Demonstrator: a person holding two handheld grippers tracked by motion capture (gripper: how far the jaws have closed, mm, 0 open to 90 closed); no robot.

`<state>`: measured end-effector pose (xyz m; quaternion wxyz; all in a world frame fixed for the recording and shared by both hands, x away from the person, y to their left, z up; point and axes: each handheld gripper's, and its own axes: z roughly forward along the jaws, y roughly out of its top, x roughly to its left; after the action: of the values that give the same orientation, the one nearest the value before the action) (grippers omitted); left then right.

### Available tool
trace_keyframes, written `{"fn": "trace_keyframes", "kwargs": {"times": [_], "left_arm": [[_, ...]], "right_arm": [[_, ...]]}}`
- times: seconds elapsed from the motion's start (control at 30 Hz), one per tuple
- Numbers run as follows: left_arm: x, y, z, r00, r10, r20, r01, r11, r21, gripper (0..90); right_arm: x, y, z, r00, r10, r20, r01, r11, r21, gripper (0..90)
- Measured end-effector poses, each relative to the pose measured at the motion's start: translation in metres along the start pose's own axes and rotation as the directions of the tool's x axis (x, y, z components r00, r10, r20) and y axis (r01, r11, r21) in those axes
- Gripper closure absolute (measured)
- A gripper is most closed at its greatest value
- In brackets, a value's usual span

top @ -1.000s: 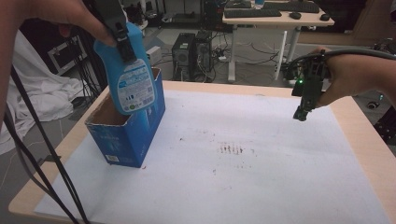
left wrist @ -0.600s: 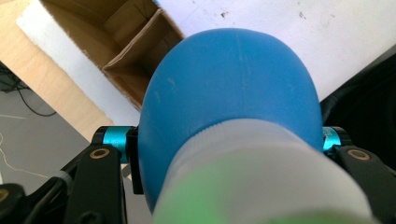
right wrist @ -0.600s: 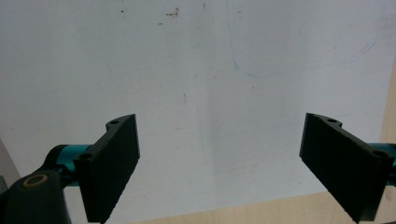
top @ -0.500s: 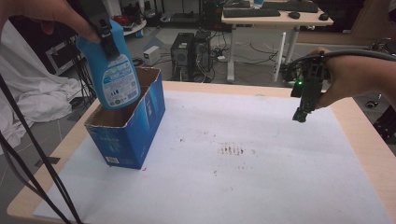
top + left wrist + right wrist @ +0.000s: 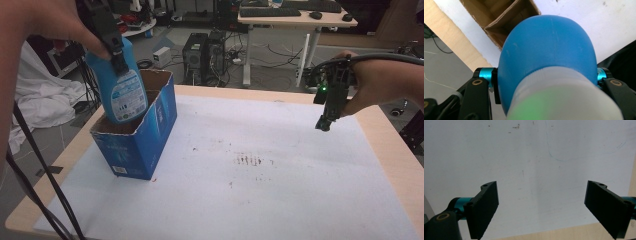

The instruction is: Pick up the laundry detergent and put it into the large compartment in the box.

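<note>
A: Where is the bottle [image 5: 120, 85] seen?

B: It is held tilted in the open top of the box [image 5: 137, 132], its lower end inside and its neck gripped by the left gripper [image 5: 111, 40]. In the left gripper view the blue body [image 5: 549, 52] is clamped between the jaws, with the box's brown inside [image 5: 499, 17] seen beyond it.

A: What else is in the box?

B: That cannot be told; only bare cardboard walls are seen past the bottle.

A: And the right gripper [image 5: 327, 107]?

B: It is held above the counter's right part, well apart from the box. Its jaws are spread wide with nothing between them, as seen in the right gripper view [image 5: 541, 207].

A: How is the surface described?

B: The counter [image 5: 385, 130] is light wood, covered by a white sheet [image 5: 280, 200] on which small dark marks [image 5: 248, 161] are scattered. The box stands on the sheet's left part.

A: And the room?

B: Behind the counter a desk [image 5: 295, 15], a computer tower [image 5: 194, 52], floor cables and a white cloth [image 5: 40, 95] at the left are seen.
</note>
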<state>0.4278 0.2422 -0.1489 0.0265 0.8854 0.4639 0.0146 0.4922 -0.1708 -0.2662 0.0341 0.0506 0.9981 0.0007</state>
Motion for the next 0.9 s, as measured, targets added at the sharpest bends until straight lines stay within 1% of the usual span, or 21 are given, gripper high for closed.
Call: {"fn": "trace_keyframes", "kwargs": {"times": [0.07, 0.1, 0.13, 0.17, 0.27, 0.3, 0.33, 0.37, 0.47, 0.53, 0.57, 0.63, 0.7, 0.77, 0.8, 0.83, 0.9], "left_arm": [[0.002, 0.000, 0.007, 0.9999, 0.012, 0.004, -0.012, 0.9999, 0.008, 40.1], [0.003, 0.000, 0.010, 0.9999, 0.008, 0.008, -0.008, 1.0000, 0.004, 40.1], [0.003, 0.000, 0.014, 0.9998, 0.016, 0.010, -0.016, 0.9999, 0.003, 40.0], [0.004, 0.000, 0.019, 0.9997, 0.019, 0.012, -0.019, 0.9998, -0.004, 40.0], [0.005, 0.000, 0.028, 0.9994, 0.032, 0.012, -0.032, 0.9995, 0.002, 40.0], [0.005, 0.000, 0.031, 0.9994, 0.031, 0.014, -0.031, 0.9995, -0.001, 40.1], [0.006, 0.000, 0.034, 0.9991, 0.038, 0.017, -0.038, 0.9993, 0.006, 40.1], [0.005, 0.000, 0.038, 0.9992, 0.033, 0.021, -0.033, 0.9995, 0.003, 40.0], [0.004, 0.000, 0.048, 0.9968, 0.076, 0.022, -0.076, 0.9971, 0.006, 40.0], [0.004, 0.001, 0.054, 0.9914, 0.130, 0.013, -0.131, 0.9911, 0.025, 40.0], [0.004, 0.001, 0.058, 0.9886, 0.151, 0.009, -0.151, 0.9881, 0.031, 40.0], [0.005, 0.001, 0.064, 0.9862, 0.166, 0.006, -0.166, 0.9852, 0.045, 40.0], [0.006, 0.000, 0.072, 0.9880, 0.154, 0.018, -0.154, 0.9874, 0.037, 40.0], [0.007, -0.001, 0.078, 0.9859, 0.165, 0.026, -0.166, 0.9854, 0.036, 40.0], [0.007, -0.001, 0.078, 0.9859, 0.165, 0.026, -0.166, 0.9854, 0.036, 40.0], [0.007, -0.002, 0.086, 0.9791, 0.202, 0.022, -0.203, 0.9787, 0.032, 40.0], [0.006, -0.002, 0.092, 0.9741, 0.226, 0.017, -0.226, 0.9734, 0.038, 40.0]], "right_arm": [[0.000, 0.000, 0.000, 1.0000, 0.001, 0.004, -0.001, 1.000, 0.001, 11.3], [0.000, -0.001, 0.000, 1.0000, -0.006, 0.003, 0.006, 1.000, 0.000, 11.2], [0.001, -0.001, 0.000, 1.0000, 0.004, 0.003, -0.004, 1.000, -0.001, 11.2], [0.000, -0.001, 0.000, 1.0000, -0.001, 0.003, 0.001, 1.000, -0.001, 11.3], [0.000, -0.002, -0.001, 1.0000, 0.007, 0.003, -0.007, 1.000, 0.002, 11.3], [0.000, -0.002, -0.001, 1.0000, 0.008, 0.002, -0.008, 1.000, 0.000, 11.2], [0.000, -0.002, -0.001, 1.0000, 0.006, 0.004, -0.006, 1.000, -0.002, 11.3], [0.000, -0.002, -0.002, 1.0000, 0.007, 0.003, -0.007, 1.000, -0.003, 11.3], [0.000, -0.002, -0.002, 1.0000, 0.009, 0.004, -0.009, 1.000, -0.006, 11.2], [0.000, -0.002, -0.002, 1.0000, 0.007, 0.004, -0.007, 1.000, -0.003, 11.2], [0.000, -0.002, -0.001, 1.0000, 0.009, 0.004, -0.009, 1.000, -0.002, 11.3], [0.000, -0.002, 0.000, 1.0000, 0.006, 0.001, -0.006, 1.000, 0.000, 11.2], [0.000, -0.002, 0.001, 1.0000, 0.005, 0.000, -0.005, 1.000, -0.002, 11.2], [0.000, -0.002, 0.001, 1.0000, 0.008, 0.000, -0.008, 1.000, 0.002, 11.2], [0.000, -0.002, 0.001, 1.0000, 0.008, 0.000, -0.008, 1.000, 0.002, 11.2], [0.000, -0.002, 0.003, 0.9999, 0.015, -0.004, -0.015, 1.000, 0.001, 11.3], [0.000, -0.002, 0.003, 1.0000, 0.006, -0.003, -0.006, 1.000, 0.004, 11.3]]}}
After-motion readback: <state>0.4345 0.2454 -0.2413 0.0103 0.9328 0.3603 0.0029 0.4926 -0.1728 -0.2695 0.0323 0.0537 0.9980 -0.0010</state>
